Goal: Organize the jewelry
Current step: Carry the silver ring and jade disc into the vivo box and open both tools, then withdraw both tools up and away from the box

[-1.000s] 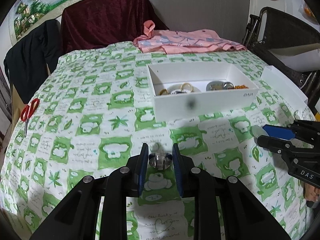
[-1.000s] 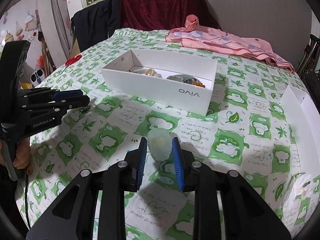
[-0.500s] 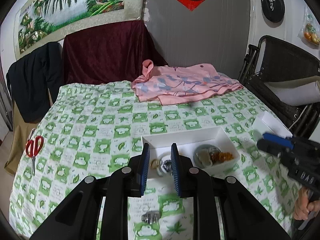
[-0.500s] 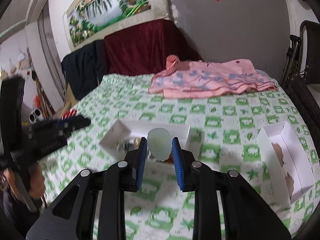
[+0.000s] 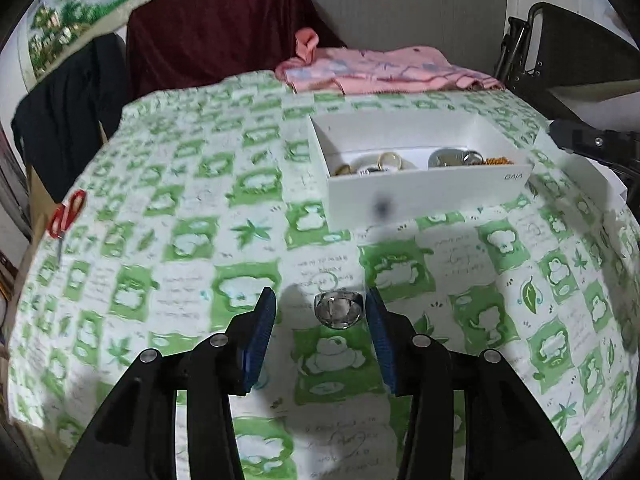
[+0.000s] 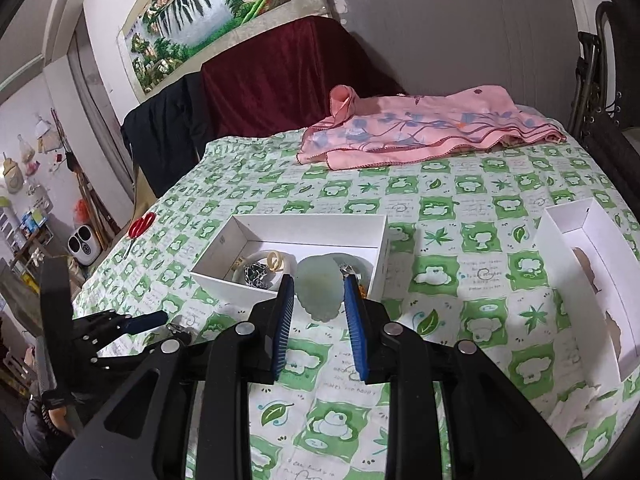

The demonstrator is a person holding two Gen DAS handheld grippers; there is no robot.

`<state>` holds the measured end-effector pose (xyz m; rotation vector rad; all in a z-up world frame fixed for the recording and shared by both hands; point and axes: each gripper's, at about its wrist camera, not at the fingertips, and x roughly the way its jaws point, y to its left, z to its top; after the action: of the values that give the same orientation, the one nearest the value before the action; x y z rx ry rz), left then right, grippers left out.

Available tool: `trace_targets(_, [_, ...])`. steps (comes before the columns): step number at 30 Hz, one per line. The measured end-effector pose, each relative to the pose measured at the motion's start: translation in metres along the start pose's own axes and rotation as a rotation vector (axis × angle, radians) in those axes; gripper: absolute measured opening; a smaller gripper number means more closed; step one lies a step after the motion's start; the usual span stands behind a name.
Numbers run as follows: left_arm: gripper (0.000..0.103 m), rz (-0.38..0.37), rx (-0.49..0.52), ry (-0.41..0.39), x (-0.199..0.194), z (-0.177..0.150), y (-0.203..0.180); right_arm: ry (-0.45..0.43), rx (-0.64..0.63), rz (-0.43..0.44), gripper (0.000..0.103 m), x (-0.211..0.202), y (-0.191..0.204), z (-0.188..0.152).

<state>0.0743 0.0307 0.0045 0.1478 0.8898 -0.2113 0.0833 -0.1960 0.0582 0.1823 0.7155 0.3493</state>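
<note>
A silver ring (image 5: pixel 338 309) lies on the green-checked cloth, between the wide-open fingers of my left gripper (image 5: pixel 320 312), close to the right finger. My right gripper (image 6: pixel 319 289) is shut on a pale green jade pendant (image 6: pixel 318 290) and holds it above the near edge of the white jewelry box (image 6: pixel 296 224). The box (image 5: pixel 424 194) holds rings, a bracelet, a metal piece and orange beads. The left gripper (image 6: pixel 156 326) also shows in the right wrist view, low at the left.
Red scissors (image 5: pixel 66 214) lie at the table's left edge. A pink cloth (image 6: pixel 424 130) lies at the far side. A second white box (image 6: pixel 592 280) stands at the right. A dark chair (image 5: pixel 576 52) is beyond the right edge.
My left gripper rose, let go of the silver ring, came back down and now stands open around it. My right gripper lifted the pendant and now holds it over the box.
</note>
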Motion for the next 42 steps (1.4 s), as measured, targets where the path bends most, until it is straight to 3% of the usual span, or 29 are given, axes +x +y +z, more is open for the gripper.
trace_targets(3, [0.045, -0.02, 0.014, 0.004, 0.002, -0.003, -0.001, 0.014, 0.0, 0.004, 0.025, 0.005, -0.001, -0.003])
trace_targets(5, [0.025, -0.025, 0.023, -0.002, 0.002, -0.003, -0.003, 0.022, -0.004, 0.002, 0.025, 0.008, -0.001, -0.005])
trace_targets(12, [0.024, -0.026, 0.0, -0.049, -0.007, 0.01, -0.004, 0.014, -0.018, -0.003, 0.025, 0.005, 0.002, -0.007])
trace_targets(22, [0.024, -0.06, -0.028, -0.239, -0.039, 0.109, -0.023, -0.079, 0.017, 0.0, 0.025, -0.006, 0.009, 0.044])
trace_targets(32, [0.024, -0.058, -0.081, -0.138, 0.025, 0.105, -0.014, 0.016, 0.065, -0.039, 0.025, 0.053, -0.006, 0.036])
trace_targets(35, [0.025, -0.051, -0.083, -0.125, 0.033, 0.103, -0.012, 0.02, 0.068, -0.055, 0.025, 0.059, -0.009, 0.034])
trace_targets(36, [0.025, -0.048, -0.088, -0.122, 0.035, 0.103, -0.011, 0.02, 0.071, -0.054, 0.03, 0.06, -0.01, 0.033])
trace_targets(38, [0.037, -0.055, -0.1, -0.127, 0.036, 0.101, -0.009, 0.02, 0.081, -0.053, 0.035, 0.061, -0.012, 0.031])
trace_targets(42, [0.047, -0.054, -0.112, -0.159, 0.027, 0.1, -0.007, 0.005, 0.091, -0.047, 0.036, 0.056, -0.014, 0.03])
